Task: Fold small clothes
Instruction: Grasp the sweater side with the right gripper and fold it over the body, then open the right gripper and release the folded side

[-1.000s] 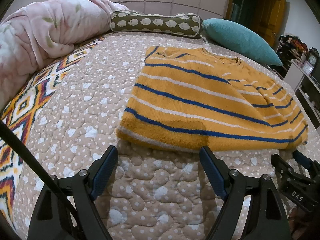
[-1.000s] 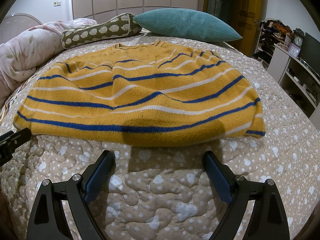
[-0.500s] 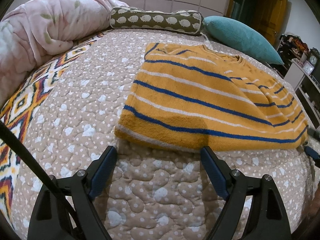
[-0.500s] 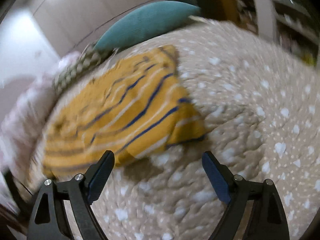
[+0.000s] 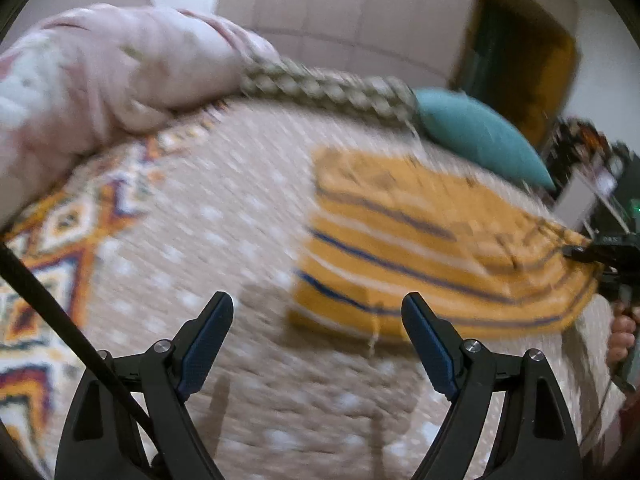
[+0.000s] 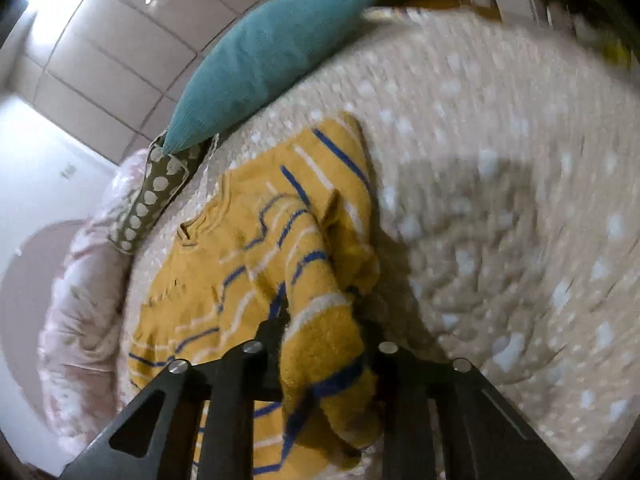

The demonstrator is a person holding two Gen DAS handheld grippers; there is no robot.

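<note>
right gripper [image 6: 320, 328] has just been closing and is now clamped on a bunched corner of the yellow striped sweater [image 6: 248, 248], the fabric pinched between its 2 jaws; left gripper [image 5: 318, 336] is spread wide with nothing in it, over the dotted quilt [image 5: 224, 216] near the sweater's hem; sweater lies on the bed, teal pillow [image 6: 264, 52] beyond it
</note>
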